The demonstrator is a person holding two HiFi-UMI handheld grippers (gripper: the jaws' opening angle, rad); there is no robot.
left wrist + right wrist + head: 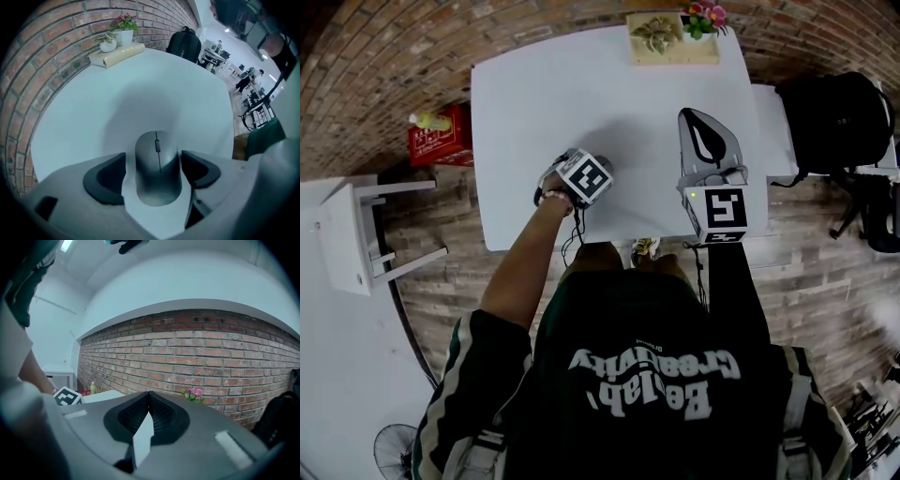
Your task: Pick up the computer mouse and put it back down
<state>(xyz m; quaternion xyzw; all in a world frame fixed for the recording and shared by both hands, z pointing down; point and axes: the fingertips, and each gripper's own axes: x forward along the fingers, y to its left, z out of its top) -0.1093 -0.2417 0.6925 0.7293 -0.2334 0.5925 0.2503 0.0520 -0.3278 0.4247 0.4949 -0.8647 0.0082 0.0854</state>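
Two grippers: the left gripper stands released, jaws apart astride the grey computer mouse, which lies flat on the white table, wheel toward twelve o'clock. The right gripper, at its three o'clock, is clenched on nothing. Potted plants stand at eleven o'clock.

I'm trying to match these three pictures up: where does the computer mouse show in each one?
Head view: not visible, under the left gripper.
Left gripper view: lower middle, the mouse between the open jaws.
Right gripper view: not in it.
Shared landmark: the pink flowers.
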